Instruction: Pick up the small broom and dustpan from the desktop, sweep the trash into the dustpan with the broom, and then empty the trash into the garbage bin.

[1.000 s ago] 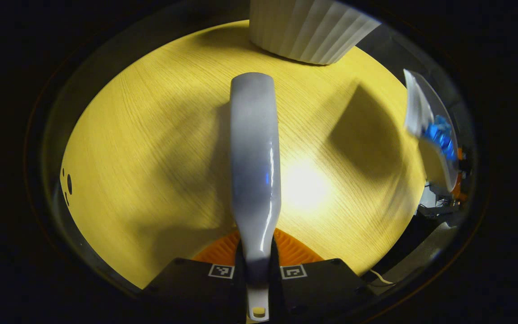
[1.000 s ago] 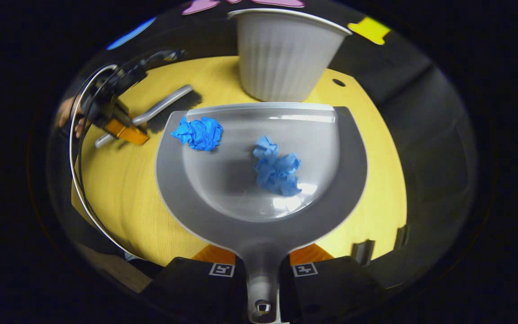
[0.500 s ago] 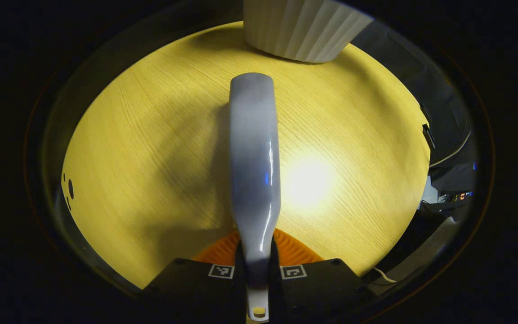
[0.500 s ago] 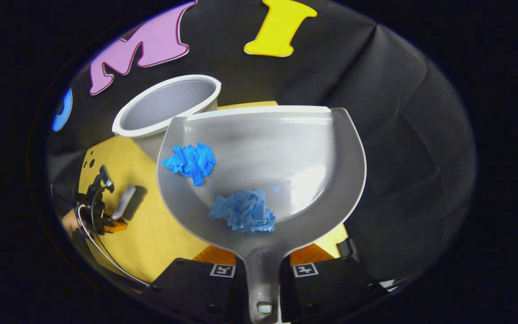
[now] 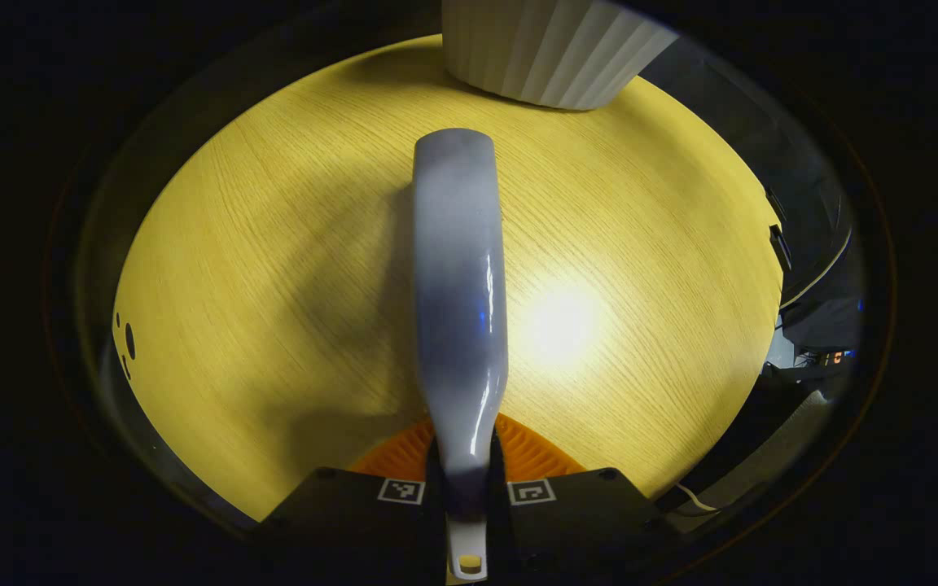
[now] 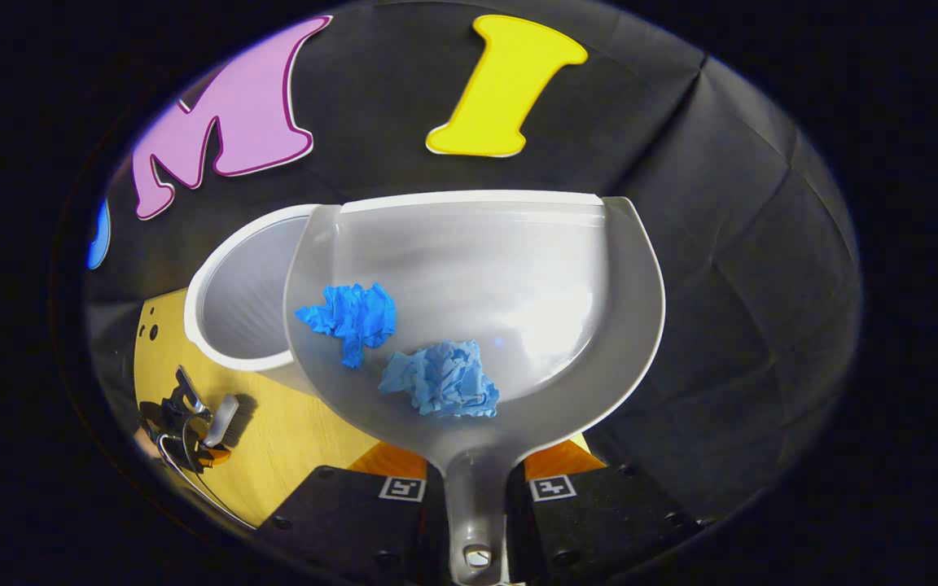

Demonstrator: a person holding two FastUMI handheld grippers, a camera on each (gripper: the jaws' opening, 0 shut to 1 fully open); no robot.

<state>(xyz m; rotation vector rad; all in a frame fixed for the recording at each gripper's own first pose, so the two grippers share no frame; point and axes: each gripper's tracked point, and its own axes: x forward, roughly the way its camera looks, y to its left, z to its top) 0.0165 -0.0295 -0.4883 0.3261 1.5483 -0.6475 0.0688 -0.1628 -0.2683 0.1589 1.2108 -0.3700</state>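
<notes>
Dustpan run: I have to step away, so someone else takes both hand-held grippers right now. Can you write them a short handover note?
Left hand-held gripper: shut on the broom handle, held low over the desk, near the bin.
Right hand-held gripper: shut on the dustpan handle, pan raised, partly in front of the open bin.
Trash: two blue paper wads lie in the pan, toward the handle end.
Done: both tools picked up, trash swept in.
Left: bring the pan's front lip over the bin and tip it so both wads slide out.
</notes>
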